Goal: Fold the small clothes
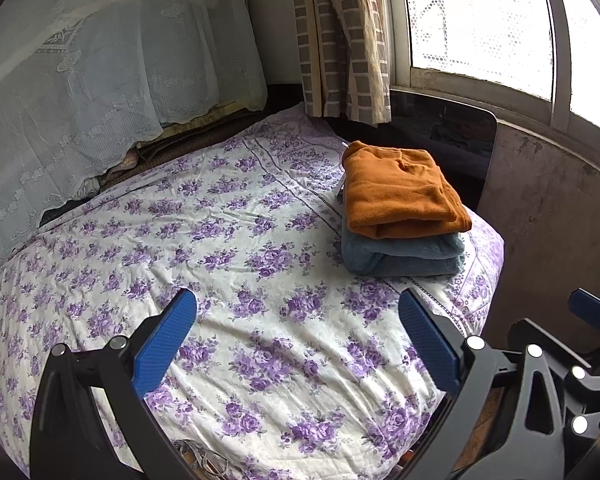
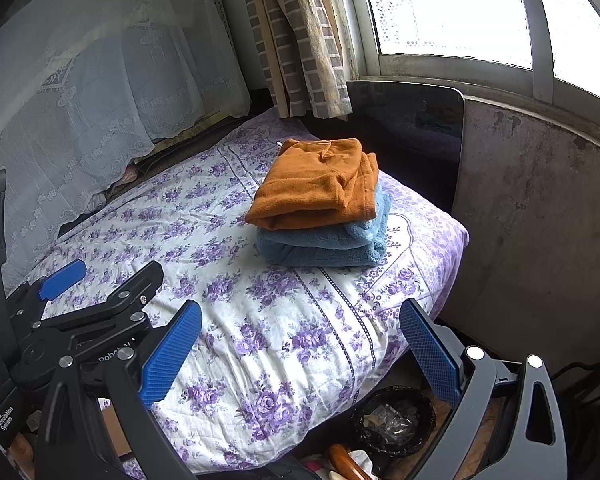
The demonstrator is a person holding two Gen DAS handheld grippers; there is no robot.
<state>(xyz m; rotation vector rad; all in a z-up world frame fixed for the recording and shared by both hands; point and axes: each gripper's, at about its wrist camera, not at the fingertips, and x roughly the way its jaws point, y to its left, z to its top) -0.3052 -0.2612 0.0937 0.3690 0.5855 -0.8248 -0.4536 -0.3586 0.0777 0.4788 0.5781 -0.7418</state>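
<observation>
A folded orange garment point(image 1: 400, 192) lies on top of a folded blue garment point(image 1: 404, 256) at the far right of the bed point(image 1: 240, 240). The stack also shows in the right wrist view: orange garment point(image 2: 316, 184), blue garment point(image 2: 324, 246). My left gripper point(image 1: 298, 336) is open and empty above the near part of the bed, well short of the stack. My right gripper point(image 2: 300, 348) is open and empty over the bed's near right corner. The left gripper also shows in the right wrist view point(image 2: 100, 292).
The bed has a white sheet with purple flowers point(image 2: 280, 340). A lace cover point(image 1: 100, 100) hangs at the back left, a checked curtain point(image 1: 340, 40) and a window point(image 1: 480, 20) at the back. A dark panel point(image 1: 444, 128) and grey wall point(image 1: 548, 220) stand on the right. A black bin point(image 2: 394, 420) sits on the floor.
</observation>
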